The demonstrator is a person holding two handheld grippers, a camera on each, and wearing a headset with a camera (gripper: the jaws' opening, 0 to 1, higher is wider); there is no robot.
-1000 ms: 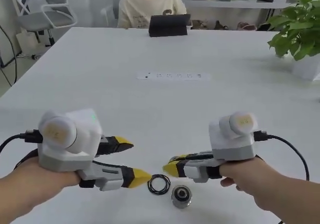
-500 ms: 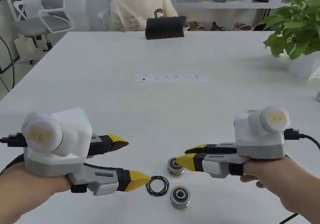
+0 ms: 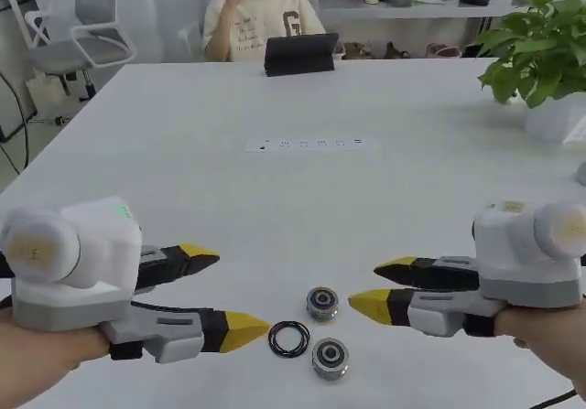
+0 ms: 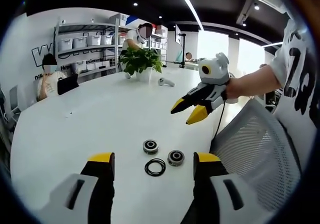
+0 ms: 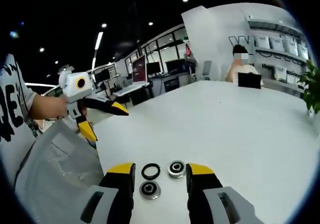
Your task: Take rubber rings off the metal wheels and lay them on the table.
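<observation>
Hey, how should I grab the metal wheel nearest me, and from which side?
I'd grip the near metal wheel across its round outer rim, coming down from above with the open right claw. It lies flat, hub up, and the rubber rings sit close on its left.

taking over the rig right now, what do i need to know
Left gripper: open, empty, above the table.
Right gripper: open, empty, facing it.
Between them: far wheel, near wheel, and black rings lying flat beside both wheels.
Done: rings on the table, apparently two overlapping.
Left: check both wheels for remaining rings; too small to tell here.
</observation>
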